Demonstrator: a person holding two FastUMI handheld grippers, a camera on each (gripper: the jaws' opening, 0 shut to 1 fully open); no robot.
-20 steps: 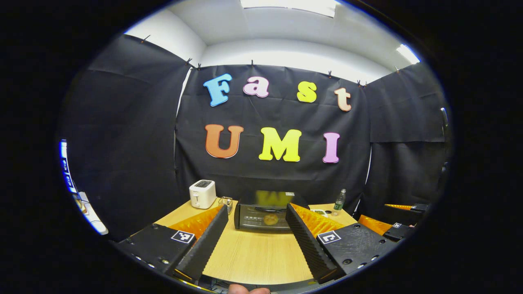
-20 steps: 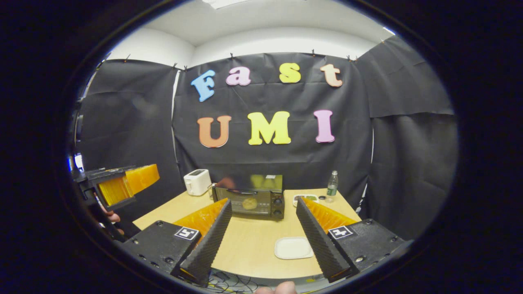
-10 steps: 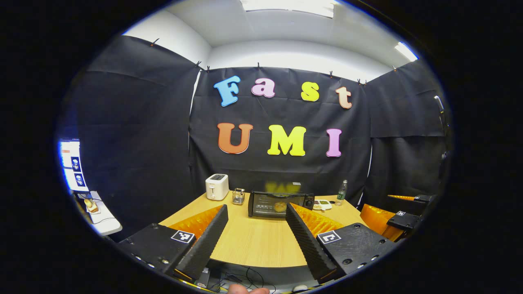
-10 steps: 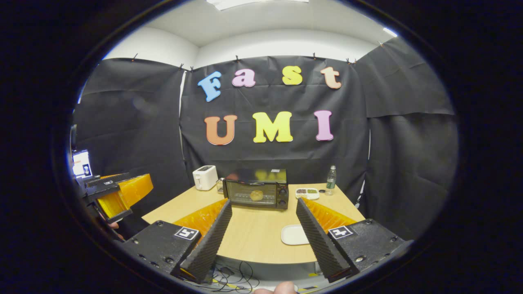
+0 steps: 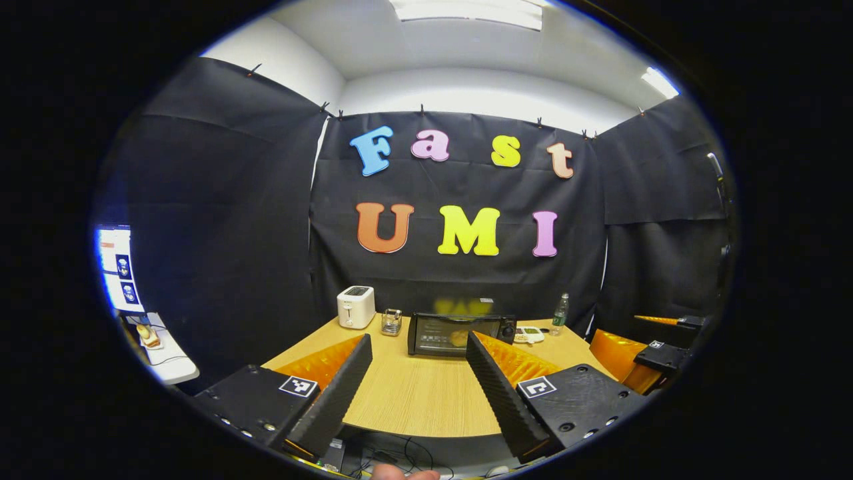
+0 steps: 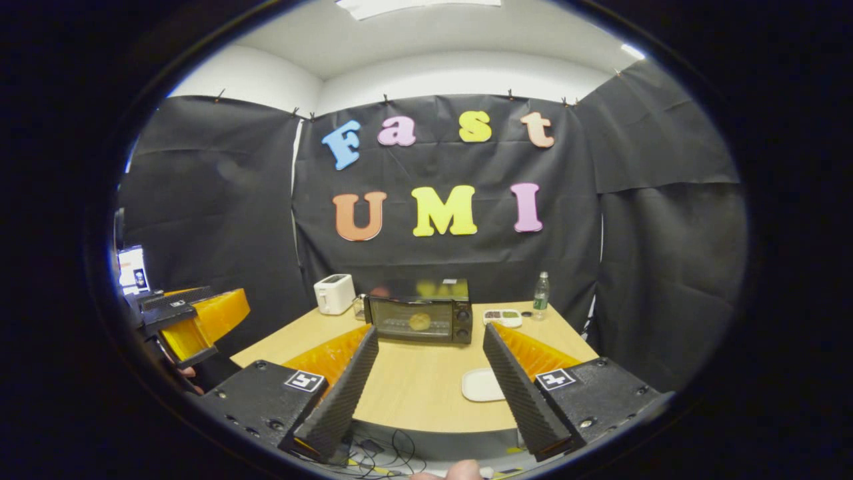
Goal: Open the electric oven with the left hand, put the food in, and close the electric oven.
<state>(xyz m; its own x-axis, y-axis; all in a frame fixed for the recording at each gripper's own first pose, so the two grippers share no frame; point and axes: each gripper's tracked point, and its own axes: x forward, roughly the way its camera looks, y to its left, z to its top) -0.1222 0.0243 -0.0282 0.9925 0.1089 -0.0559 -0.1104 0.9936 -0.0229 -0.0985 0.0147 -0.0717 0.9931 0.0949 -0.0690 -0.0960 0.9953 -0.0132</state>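
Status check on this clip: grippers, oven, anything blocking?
Left gripper open, empty; right gripper open, empty. Electric oven door shut, food inside behind the glass. Nothing between grippers and oven; white plate bare.

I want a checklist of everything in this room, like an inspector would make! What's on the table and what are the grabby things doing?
Surface: wooden table, mostly bare.
Job's things: oven at the back, door shut, food seen through the glass.
Clutter: toaster, small glass, bottle, snack tray, white plate.
Grippers: left tool and right tool open, holding nothing, back from the table.
Cables: wires below the near table edge.
Surroundings: black cloth walls, white ceiling with lights, screen and side table at left.
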